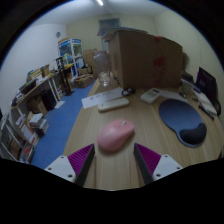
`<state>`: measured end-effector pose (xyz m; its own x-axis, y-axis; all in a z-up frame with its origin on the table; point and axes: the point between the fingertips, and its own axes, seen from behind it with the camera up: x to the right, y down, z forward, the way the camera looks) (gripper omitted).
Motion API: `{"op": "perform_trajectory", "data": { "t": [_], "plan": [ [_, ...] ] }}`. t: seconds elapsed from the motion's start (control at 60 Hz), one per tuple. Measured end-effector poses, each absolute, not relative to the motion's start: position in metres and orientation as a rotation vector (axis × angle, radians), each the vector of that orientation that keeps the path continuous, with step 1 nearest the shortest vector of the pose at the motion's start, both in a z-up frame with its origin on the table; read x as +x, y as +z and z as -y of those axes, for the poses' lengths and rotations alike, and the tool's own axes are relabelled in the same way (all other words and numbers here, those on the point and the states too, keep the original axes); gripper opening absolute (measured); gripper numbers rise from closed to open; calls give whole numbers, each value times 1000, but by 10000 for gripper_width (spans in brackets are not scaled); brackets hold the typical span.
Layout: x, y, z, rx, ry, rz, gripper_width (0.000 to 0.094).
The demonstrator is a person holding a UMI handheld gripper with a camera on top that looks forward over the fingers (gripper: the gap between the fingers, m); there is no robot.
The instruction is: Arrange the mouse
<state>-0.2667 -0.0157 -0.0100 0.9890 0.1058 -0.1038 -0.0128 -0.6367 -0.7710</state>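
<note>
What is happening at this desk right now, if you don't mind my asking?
A person is holding a handheld gripper over a wooden desk. Its fingers are open and hold nothing. A pink mouse lies on the desk just ahead of them, not yet grasped. A blue mouse pad lies further off to one side.

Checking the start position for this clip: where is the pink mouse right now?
In the gripper view, the pink mouse lies on the wooden table just ahead of the open gripper, left of the dark blue mouse pad.
</note>
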Motion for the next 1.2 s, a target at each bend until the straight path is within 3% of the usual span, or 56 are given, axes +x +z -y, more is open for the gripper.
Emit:
{"op": "perform_trajectory", "data": {
  "t": [0.217,0.283,0.3,0.317,0.333,0.4,0.417,0.433,0.483,0.55,0.633,0.717,0.8,0.883,0.967,1.05,1.2],
  "plan": [
    [-275,-13,-42,-2195,77,92,834],
    [-279,-12,-53,-2184,77,90,799],
    [-279,-12,-54,-2186,76,88,851],
    [-279,-12,-56,-2184,74,84,738],
    [-278,-13,-59,-2187,70,81,758],
    [-280,-13,-63,-2191,79,89,575],
    [-279,-14,-65,-2190,80,93,622],
    [-280,-14,-65,-2191,84,99,543],
    [-283,-15,-66,-2207,118,85,459],
    [-285,-15,-63,-2239,120,128,377],
    [-296,-10,-54,-2268,147,234,341],
    [-313,39,-49,-2182,216,351,336],
    [-296,127,-63,-2022,252,346,335],
    [-231,209,-90,-1882,218,266,334],
    [-144,241,-115,-1844,167,165,332],
    [-59,206,-131,-1905,77,110,333],
    [3,72,-130,-2141,52,114,334]
  ]
}}
